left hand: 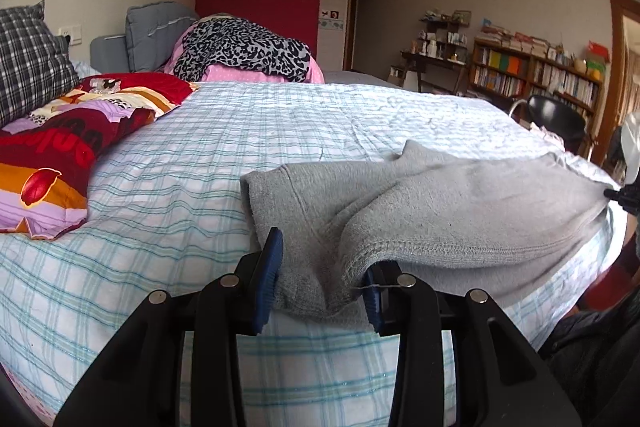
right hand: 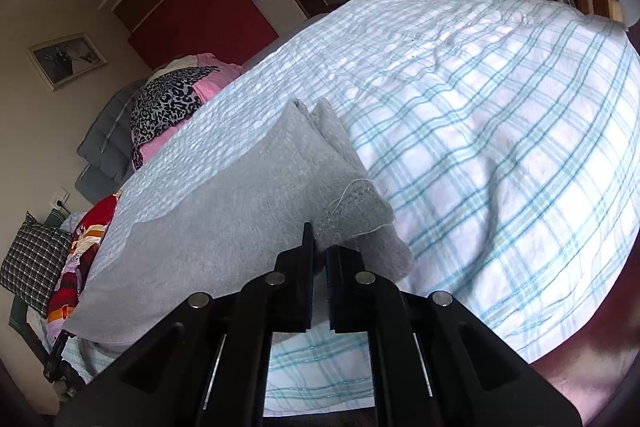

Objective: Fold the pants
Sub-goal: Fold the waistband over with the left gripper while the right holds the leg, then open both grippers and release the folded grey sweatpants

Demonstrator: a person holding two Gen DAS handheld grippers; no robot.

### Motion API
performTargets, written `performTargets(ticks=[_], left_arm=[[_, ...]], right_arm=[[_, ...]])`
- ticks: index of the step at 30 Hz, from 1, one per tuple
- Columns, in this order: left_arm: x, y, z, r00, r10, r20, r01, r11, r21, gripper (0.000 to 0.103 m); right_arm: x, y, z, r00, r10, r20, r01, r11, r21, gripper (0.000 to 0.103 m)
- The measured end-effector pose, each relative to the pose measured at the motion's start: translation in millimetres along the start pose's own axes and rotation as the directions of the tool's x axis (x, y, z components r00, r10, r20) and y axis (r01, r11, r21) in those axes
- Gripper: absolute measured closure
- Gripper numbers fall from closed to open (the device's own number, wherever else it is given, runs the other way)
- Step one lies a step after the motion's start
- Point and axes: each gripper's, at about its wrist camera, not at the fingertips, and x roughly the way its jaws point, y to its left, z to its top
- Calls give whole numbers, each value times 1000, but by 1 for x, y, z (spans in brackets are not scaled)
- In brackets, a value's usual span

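Closest to the left wrist camera, the left hand-held gripper (left hand: pixel 320 279) clamps a bunched end of the grey pants (left hand: pixel 420 211) between its blue pads (left hand: pixel 269 279); the cloth fills the gap and the pads press into it. In the right wrist view, the right hand-held gripper (right hand: pixel 319 259) has its jaws almost touching, nipping a thin edge of the same grey pants (right hand: pixel 224 211) right at the tips. The pants lie stretched across the near edge of the bed (left hand: pixel 240 147), on its blue-checked sheet, held at both ends, already doubled lengthwise with one leg on the other.

Risks, as I judge them: the right grip takes only a sliver of fabric near a frayed corner with a loose thread (right hand: pixel 352 195), so a firm pull could slip it free and let that end drop off the bed edge. The left grip holds a thick wad, which may carry only some layers evenly; lifting could drag the legs out of line and spoil the fold. Pulling the two ends unevenly would also skew the cloth.

Writing: the red patterned quilt (left hand: pixel 60 155) at far left bears large letters, upside down and not legible. A small sign on the far red wardrobe (left hand: pixel 260 11) is too small to read.
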Motion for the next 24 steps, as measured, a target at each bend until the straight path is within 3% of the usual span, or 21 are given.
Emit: performTargets(ticks=[2,4,7,14,19,21,24], left_arm=[[2,-7,-6,998,48,-28,-46,997,55,51],[3,-5,-9,996,72,-47,-69,995,73,49],[-2,3,-12,995,90,-50,-87,994,67,36],[-15,9,-13,989,142,-35,-139,986,94,36],[-32,10,-8,987,160,13,-160,981,106,36],[-38,16,-9,985,173,18,-174,981,87,36],[-41,30,-8,987,162,16,-161,987,-15,36]], right_arm=[[5,-5,-7,1000,-12,-7,12,1000,5,98],[7,0,-10,999,-43,9,43,998,-36,98],[8,7,-12,997,-78,23,80,993,-87,98],[4,10,-9,993,-101,58,106,990,-92,98],[-3,21,-2,982,-155,107,167,979,-117,98],[0,22,-4,979,-176,99,189,972,-141,98],[8,16,-10,978,-193,73,202,971,-132,98]])
